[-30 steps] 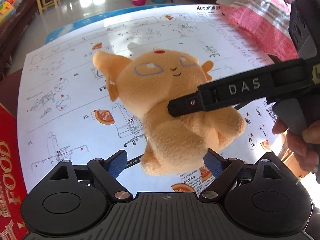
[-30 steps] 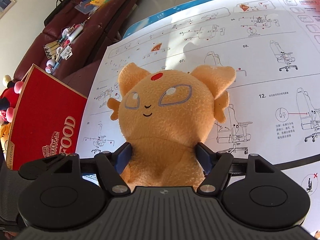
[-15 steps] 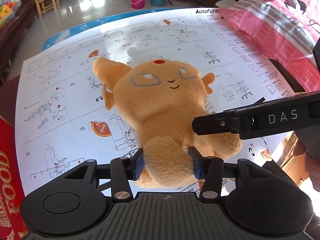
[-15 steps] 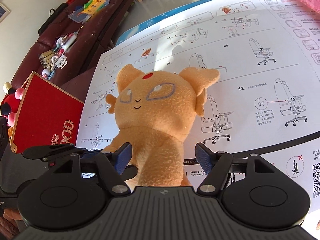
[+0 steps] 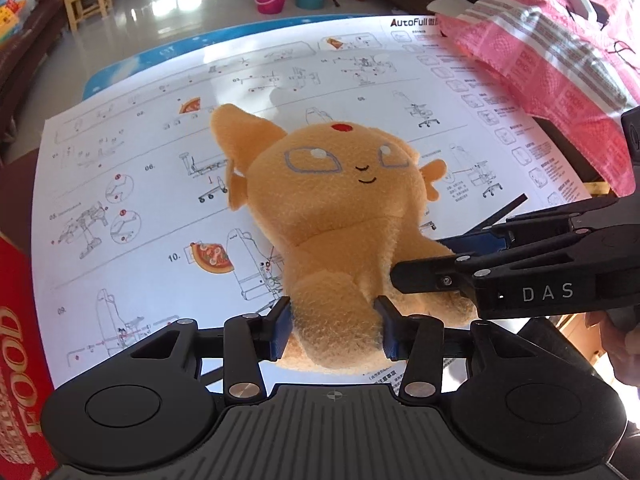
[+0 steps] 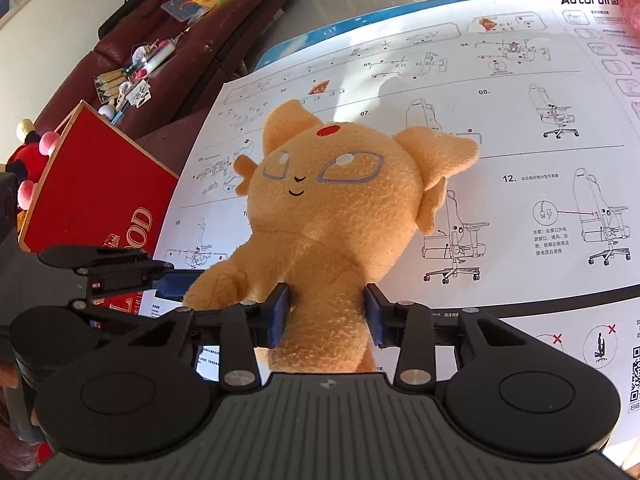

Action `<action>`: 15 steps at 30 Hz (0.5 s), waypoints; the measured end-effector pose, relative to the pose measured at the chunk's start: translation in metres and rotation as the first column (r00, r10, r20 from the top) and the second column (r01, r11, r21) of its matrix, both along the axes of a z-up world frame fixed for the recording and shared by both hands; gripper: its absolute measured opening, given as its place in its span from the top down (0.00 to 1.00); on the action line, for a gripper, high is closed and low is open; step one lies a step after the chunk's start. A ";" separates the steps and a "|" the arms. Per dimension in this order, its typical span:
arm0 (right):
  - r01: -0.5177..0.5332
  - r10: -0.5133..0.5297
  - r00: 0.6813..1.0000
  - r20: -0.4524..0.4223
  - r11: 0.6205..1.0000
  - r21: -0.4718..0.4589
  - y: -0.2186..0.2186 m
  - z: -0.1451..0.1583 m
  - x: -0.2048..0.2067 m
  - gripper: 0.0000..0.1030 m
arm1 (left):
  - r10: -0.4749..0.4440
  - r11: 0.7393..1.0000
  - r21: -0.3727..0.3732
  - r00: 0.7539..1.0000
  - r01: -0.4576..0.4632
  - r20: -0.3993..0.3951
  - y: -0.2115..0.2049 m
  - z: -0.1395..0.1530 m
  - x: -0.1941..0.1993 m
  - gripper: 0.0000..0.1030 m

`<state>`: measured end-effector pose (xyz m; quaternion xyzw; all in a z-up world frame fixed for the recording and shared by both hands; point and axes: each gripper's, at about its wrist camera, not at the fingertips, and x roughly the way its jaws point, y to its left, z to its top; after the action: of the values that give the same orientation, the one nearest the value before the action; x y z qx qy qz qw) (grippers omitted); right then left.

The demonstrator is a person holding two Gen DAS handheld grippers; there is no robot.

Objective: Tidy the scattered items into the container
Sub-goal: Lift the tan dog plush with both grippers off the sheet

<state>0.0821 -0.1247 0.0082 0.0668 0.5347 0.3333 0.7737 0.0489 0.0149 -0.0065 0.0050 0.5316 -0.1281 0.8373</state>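
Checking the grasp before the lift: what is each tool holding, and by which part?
Both are closing on the orange plush toy: left tool on one leg, right tool on the lower body.

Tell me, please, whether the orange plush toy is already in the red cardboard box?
Out. The orange plush toy lies on the white instruction sheet, beside the red cardboard box.

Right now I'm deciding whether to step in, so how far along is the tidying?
Early. Done: other toys seem to sit behind the red box, though its inside is hidden. In hand: both tongs are closing on the orange plush toy, the left tongs on a lower limb, the right tongs on its lower body, pads pressing the fur. Left: carry it off the instruction sheet into the box.
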 end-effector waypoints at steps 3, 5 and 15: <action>-0.003 0.003 1.000 -0.005 1.000 0.007 0.001 -0.002 -0.001 0.58 | -0.010 1.000 0.029 1.000 0.010 0.013 0.002 0.008 0.005 0.63; -0.009 0.009 1.000 0.001 1.000 0.008 0.002 -0.002 -0.002 0.58 | -0.031 0.999 0.042 0.999 0.030 0.017 0.003 0.009 0.007 0.66; -0.011 0.011 1.000 0.013 1.000 0.026 0.001 -0.007 -0.002 0.55 | -0.171 0.967 0.190 0.985 0.168 0.000 -0.020 -0.005 0.007 0.66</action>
<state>0.0797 -0.1238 0.0010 0.0718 0.5258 0.3450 0.7742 0.0563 -0.0050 -0.0114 0.1311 0.5319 -0.1479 0.8234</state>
